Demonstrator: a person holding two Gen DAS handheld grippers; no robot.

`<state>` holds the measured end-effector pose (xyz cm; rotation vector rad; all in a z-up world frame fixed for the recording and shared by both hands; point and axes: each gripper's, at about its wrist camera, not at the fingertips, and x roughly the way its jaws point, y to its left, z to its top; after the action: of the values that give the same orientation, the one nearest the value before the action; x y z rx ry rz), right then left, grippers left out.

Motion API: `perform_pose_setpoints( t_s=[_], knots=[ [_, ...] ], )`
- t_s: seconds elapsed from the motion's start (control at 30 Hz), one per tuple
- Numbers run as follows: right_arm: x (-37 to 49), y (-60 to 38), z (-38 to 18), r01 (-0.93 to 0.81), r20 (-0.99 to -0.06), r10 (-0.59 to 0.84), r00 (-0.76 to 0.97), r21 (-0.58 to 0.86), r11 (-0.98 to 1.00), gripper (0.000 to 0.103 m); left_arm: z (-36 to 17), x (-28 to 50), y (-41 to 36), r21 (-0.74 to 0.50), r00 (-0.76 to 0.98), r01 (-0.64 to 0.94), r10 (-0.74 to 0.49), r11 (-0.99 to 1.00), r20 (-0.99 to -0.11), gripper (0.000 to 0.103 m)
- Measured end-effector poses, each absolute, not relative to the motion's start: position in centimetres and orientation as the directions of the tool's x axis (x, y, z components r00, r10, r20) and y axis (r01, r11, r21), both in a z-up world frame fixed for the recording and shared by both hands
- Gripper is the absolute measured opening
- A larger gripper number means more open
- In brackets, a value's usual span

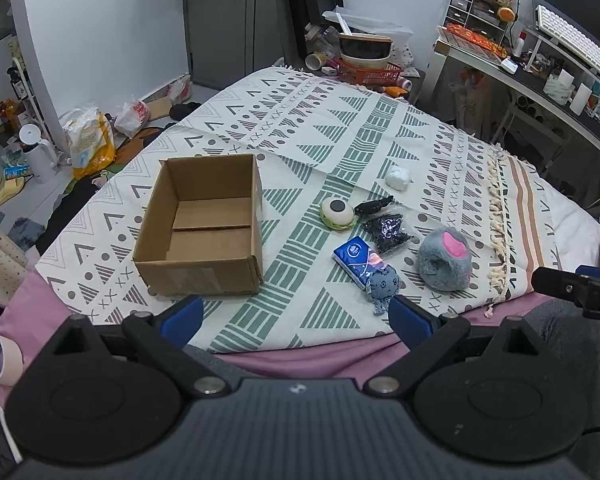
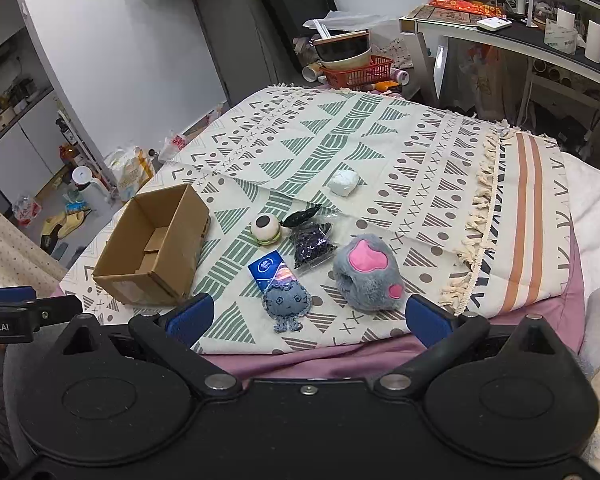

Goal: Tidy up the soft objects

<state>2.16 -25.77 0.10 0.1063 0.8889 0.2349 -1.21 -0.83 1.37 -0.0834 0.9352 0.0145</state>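
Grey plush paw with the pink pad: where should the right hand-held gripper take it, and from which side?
Take the grey plush paw with the pink pad across its rounded body, coming from above and the near side; it lies pad-up, apart from its neighbours, likely soft enough to pinch.

Bed (image 1: 308,354), patterned blanket (image 1: 340,128) on top: cardboard box (image 1: 202,226), plush paw (image 1: 446,260), tissue pack (image 1: 354,258).

The cardboard box (image 1: 202,224) sits left of the soft toys on the blanket (image 1: 340,128).
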Motion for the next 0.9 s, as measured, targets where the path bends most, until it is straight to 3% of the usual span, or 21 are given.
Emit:
perform_pose_setpoints(
  t_s=[0.9],
  knots=[
    [2.7,-26.2,-0.8,-0.154,-0.763,0.238,0.602,0.182,0.971,0.103,1.3,-0.9,-0.9,-0.059,0.591,-0.057,-0.014,0.997,-0.806,0.098]
  ],
)
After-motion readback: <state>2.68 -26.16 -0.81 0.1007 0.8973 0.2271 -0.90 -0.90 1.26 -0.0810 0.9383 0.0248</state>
